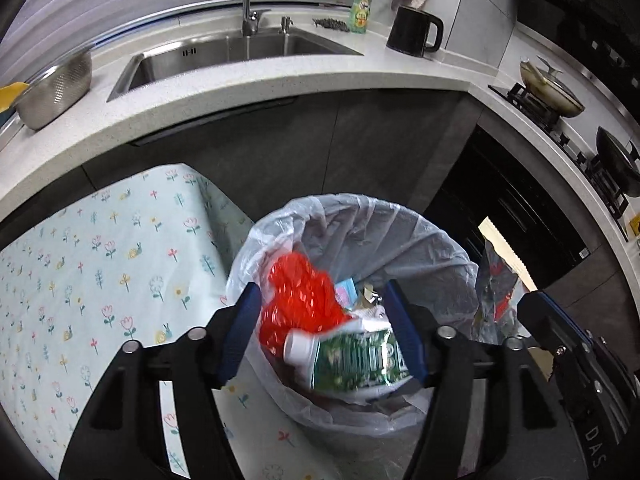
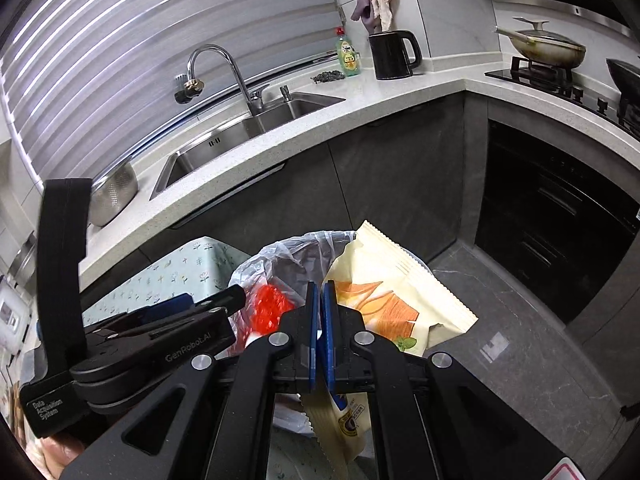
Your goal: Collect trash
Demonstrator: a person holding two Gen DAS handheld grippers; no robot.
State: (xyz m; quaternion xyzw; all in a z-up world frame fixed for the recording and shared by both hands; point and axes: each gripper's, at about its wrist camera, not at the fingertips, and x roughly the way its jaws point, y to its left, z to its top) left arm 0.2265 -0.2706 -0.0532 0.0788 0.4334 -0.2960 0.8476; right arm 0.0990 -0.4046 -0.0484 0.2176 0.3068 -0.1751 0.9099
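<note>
A trash bin [image 1: 400, 236] lined with a clear bag stands on the floor beside a table. In it lie a red plastic net [image 1: 298, 300] and small wrappers. A green-labelled bottle [image 1: 352, 356] with a white cap is blurred between my left gripper's [image 1: 324, 304] open fingers, over the bin mouth. My right gripper [image 2: 320, 300] is shut on a cream and orange snack bag [image 2: 388, 300], held above the bin's [image 2: 316, 244] right rim. That bag's foil side shows in the left wrist view [image 1: 496, 280]. The red net [image 2: 268, 308] also shows in the right wrist view.
A table with a floral cloth [image 1: 100, 280] stands left of the bin. Behind are the counter [image 1: 280, 76], sink [image 1: 240, 52], colander [image 1: 56, 92], kettle [image 1: 414, 32], dish soap [image 1: 360, 10] and stove with pans [image 1: 552, 92]. Grey floor [image 2: 520, 320] lies to the right.
</note>
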